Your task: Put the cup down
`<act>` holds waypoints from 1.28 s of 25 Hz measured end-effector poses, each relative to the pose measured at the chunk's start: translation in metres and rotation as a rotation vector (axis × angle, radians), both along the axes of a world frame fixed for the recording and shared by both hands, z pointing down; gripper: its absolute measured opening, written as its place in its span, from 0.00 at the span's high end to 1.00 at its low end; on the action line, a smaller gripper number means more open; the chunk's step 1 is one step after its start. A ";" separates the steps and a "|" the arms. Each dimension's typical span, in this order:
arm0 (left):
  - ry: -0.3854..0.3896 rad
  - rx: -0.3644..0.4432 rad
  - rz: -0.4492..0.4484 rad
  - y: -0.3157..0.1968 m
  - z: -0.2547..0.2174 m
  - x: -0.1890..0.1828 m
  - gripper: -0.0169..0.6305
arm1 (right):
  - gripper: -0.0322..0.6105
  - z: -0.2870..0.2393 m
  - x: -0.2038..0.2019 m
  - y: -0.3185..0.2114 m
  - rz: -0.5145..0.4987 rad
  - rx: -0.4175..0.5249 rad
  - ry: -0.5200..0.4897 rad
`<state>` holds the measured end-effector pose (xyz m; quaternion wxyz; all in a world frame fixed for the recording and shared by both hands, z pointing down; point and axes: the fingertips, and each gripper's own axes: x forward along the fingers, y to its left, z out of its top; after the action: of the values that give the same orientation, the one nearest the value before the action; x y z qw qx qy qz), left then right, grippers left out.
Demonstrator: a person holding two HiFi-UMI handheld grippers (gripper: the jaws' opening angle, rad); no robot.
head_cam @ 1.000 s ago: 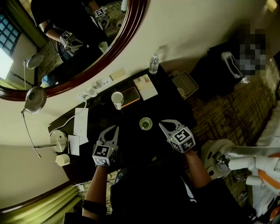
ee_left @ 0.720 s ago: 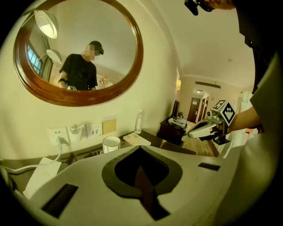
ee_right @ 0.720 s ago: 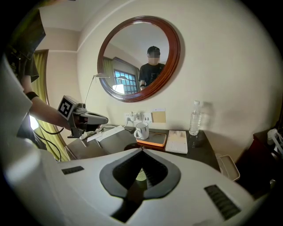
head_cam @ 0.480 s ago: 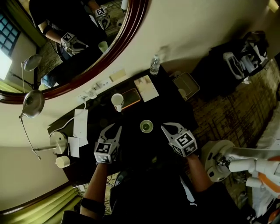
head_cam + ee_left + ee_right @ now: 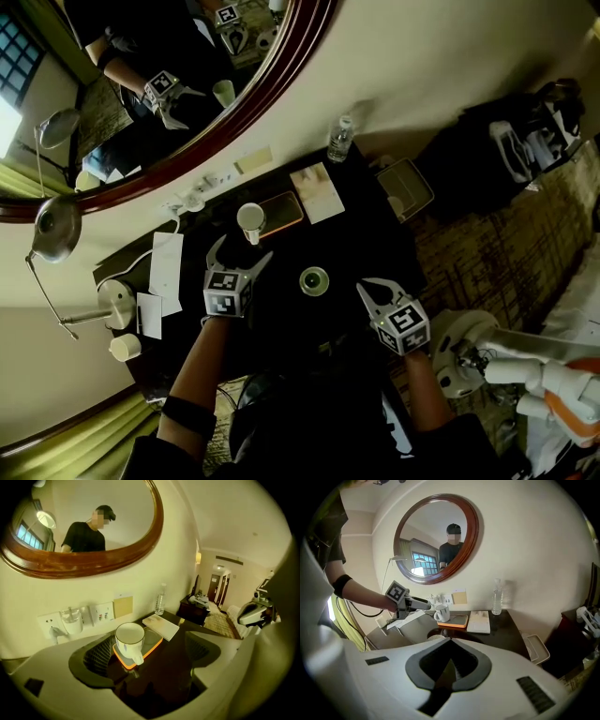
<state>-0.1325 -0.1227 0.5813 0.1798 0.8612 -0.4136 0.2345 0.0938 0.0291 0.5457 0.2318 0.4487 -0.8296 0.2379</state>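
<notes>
Standing upright on an orange-edged mat (image 5: 153, 642) near the wall side of the dark table (image 5: 361, 246), the white cup (image 5: 130, 639) has its handle turned toward the left gripper (image 5: 147, 657). That gripper's jaws have just been opening and now stand wide apart. The cup sits just ahead of them, closer to the left jaw, and neither pad touches it. The right gripper (image 5: 449, 667) hangs over the near edge of the table, well apart from the cup, with its jaws closed together on nothing. A small round green-rimmed dish (image 5: 314, 280) lies between the two grippers. Beside the mat lies a pale book (image 5: 318, 192), with a water bottle (image 5: 340, 139) past it against the wall.
</notes>
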 end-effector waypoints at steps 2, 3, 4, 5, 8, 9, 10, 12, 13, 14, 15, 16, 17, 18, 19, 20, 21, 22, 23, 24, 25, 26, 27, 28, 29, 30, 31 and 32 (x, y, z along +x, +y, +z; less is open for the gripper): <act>-0.006 -0.002 -0.017 -0.018 0.011 0.002 0.21 | 0.95 0.005 0.005 -0.001 0.016 -0.004 0.003; -0.014 -0.004 -0.023 -0.026 0.016 0.002 0.21 | 0.95 0.009 0.007 -0.001 0.026 -0.005 0.004; -0.021 -0.003 -0.028 -0.034 0.022 0.002 0.21 | 0.95 0.013 0.010 -0.002 0.035 -0.005 0.006; -0.029 -0.001 -0.035 -0.043 0.027 0.002 0.21 | 0.95 0.017 0.012 -0.004 0.043 -0.006 0.009; -0.059 0.008 -0.041 -0.065 0.038 0.004 0.21 | 0.95 0.029 0.019 -0.010 0.061 -0.010 0.022; -0.066 0.011 -0.039 -0.070 0.040 0.006 0.21 | 0.95 0.033 0.020 -0.012 0.063 -0.009 0.023; -0.071 0.010 -0.039 -0.073 0.041 0.008 0.21 | 0.95 0.035 0.020 -0.013 0.063 -0.009 0.023; -0.082 0.001 -0.042 -0.079 0.043 0.012 0.21 | 0.95 0.038 0.022 -0.016 0.067 -0.010 0.018; -0.084 -0.001 -0.043 -0.082 0.045 0.013 0.21 | 0.95 0.040 0.022 -0.018 0.069 -0.011 0.015; -0.084 -0.003 -0.045 -0.085 0.048 0.015 0.21 | 0.95 0.042 0.023 -0.020 0.070 -0.010 0.013; -0.085 -0.004 -0.045 -0.088 0.051 0.016 0.21 | 0.95 0.044 0.023 -0.022 0.070 -0.009 0.011; -0.089 -0.006 -0.043 -0.091 0.054 0.017 0.21 | 0.95 0.046 0.023 -0.024 0.070 -0.008 0.008; -0.095 -0.008 -0.040 -0.093 0.057 0.019 0.21 | 0.95 0.048 0.023 -0.026 0.068 -0.007 0.007; -0.102 -0.009 -0.036 -0.094 0.060 0.019 0.21 | 0.95 0.049 0.023 -0.026 0.067 -0.007 0.007; -0.106 -0.011 -0.033 -0.095 0.063 0.020 0.21 | 0.95 0.051 0.023 -0.027 0.067 -0.008 0.006; -0.110 -0.014 -0.028 -0.095 0.066 0.021 0.21 | 0.95 0.052 0.023 -0.026 0.069 -0.011 0.005; -0.115 -0.018 -0.024 -0.096 0.068 0.021 0.21 | 0.95 0.054 0.024 -0.026 0.070 -0.014 0.004; -0.123 -0.023 -0.019 -0.096 0.070 0.022 0.21 | 0.95 0.055 0.025 -0.026 0.073 -0.016 0.004; -0.134 -0.027 -0.014 -0.097 0.072 0.022 0.21 | 0.95 0.055 0.026 -0.025 0.077 -0.018 0.003; -0.147 -0.031 -0.011 -0.097 0.075 0.021 0.22 | 0.95 0.056 0.028 -0.023 0.082 -0.020 0.002; -0.158 -0.032 -0.012 -0.096 0.076 0.020 0.28 | 0.95 0.055 0.030 -0.022 0.086 -0.023 0.003; -0.164 -0.031 -0.012 -0.096 0.077 0.019 0.34 | 0.95 0.055 0.032 -0.020 0.089 -0.026 0.005; -0.165 -0.027 -0.012 -0.095 0.076 0.019 0.34 | 0.95 0.054 0.034 -0.019 0.091 -0.027 0.008; -0.165 -0.023 -0.009 -0.096 0.076 0.020 0.34 | 0.95 0.054 0.036 -0.019 0.093 -0.029 0.012; -0.166 -0.022 -0.006 -0.096 0.075 0.020 0.34 | 0.95 0.054 0.038 -0.019 0.094 -0.029 0.015; -0.167 -0.022 -0.002 -0.097 0.075 0.020 0.35 | 0.95 0.055 0.039 -0.019 0.097 -0.029 0.014; -0.168 -0.022 0.000 -0.097 0.075 0.020 0.35 | 0.95 0.056 0.039 -0.019 0.099 -0.029 0.010; -0.166 -0.023 -0.001 -0.096 0.074 0.020 0.35 | 0.95 0.056 0.040 -0.019 0.101 -0.029 0.007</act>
<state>-0.1124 -0.2192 0.6556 0.1551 0.8365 -0.4247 0.3096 0.1333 0.0105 0.6022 0.2289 0.4875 -0.8015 0.2598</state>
